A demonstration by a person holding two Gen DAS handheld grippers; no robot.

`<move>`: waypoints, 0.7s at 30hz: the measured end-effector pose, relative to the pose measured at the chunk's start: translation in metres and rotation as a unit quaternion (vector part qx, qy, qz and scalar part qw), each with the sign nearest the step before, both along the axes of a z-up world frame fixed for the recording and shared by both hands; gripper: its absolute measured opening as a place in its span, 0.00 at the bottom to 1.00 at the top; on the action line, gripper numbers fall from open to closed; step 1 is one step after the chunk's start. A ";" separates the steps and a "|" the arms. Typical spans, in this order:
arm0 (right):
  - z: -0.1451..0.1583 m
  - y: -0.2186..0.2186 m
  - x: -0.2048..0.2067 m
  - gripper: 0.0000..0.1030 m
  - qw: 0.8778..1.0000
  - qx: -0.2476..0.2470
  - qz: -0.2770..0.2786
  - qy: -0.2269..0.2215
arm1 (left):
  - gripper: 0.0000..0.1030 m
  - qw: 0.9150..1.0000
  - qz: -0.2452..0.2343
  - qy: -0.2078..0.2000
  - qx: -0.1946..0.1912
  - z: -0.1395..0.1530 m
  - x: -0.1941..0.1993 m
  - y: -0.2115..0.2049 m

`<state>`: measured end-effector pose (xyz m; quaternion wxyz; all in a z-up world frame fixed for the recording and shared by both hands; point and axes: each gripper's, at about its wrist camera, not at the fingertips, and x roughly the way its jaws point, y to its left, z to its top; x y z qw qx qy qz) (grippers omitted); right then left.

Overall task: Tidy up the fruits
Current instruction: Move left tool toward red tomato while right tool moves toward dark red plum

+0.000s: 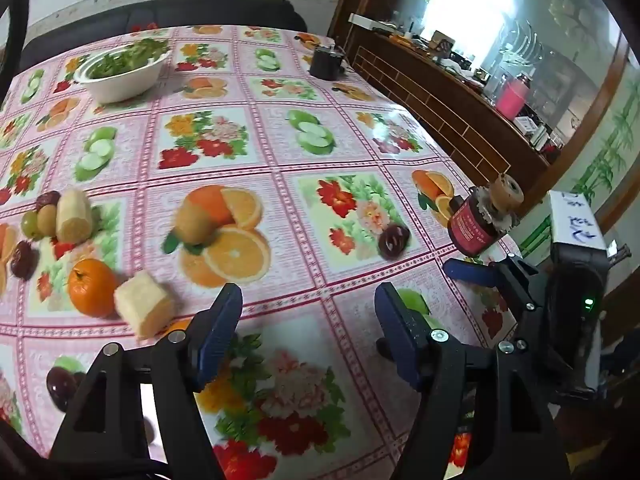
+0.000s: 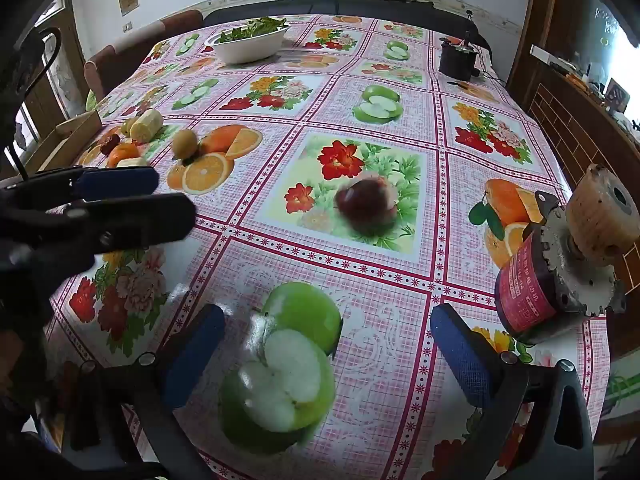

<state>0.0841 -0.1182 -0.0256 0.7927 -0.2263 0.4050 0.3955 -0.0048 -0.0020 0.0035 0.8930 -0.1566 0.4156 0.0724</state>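
The loose fruit lies at the table's left: an orange (image 1: 91, 286), two pale peeled chunks (image 1: 144, 306) (image 1: 74, 216), a kiwi (image 1: 47, 218), a green grape (image 1: 30, 224) and dark red dates (image 1: 24, 260). Another kiwi (image 1: 192, 224) (image 2: 185, 143) rests on a printed orange. A dark red fruit (image 1: 394, 242) (image 2: 366, 208) sits alone on a flower print. My left gripper (image 1: 308, 320) (image 2: 132, 196) hangs open over the cloth, right of the orange, holding nothing. My right gripper (image 2: 328, 344) is open and empty above a printed green apple, short of the dark red fruit.
A small motor with a red label (image 1: 476, 228) (image 2: 532, 292) stands at the table's right edge. A white bowl of greens (image 1: 120, 76) (image 2: 252, 42) and a black pot (image 1: 326, 62) (image 2: 458, 60) stand at the far end. A wooden box (image 2: 76, 132) is at the left edge.
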 end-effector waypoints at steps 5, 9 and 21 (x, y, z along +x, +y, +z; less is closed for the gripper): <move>0.000 0.000 0.000 1.00 1.000 0.000 0.000 0.000 | 0.66 0.999 0.015 -0.014 -0.039 0.017 -0.028 0.012; 0.000 0.000 0.000 1.00 1.000 -0.001 -0.001 0.001 | 0.66 0.999 0.022 0.000 -0.029 0.029 -0.055 0.007; 0.052 -0.046 -0.027 0.98 0.968 0.200 -0.146 0.047 | 0.66 0.983 0.179 0.015 -0.046 0.019 -0.163 0.044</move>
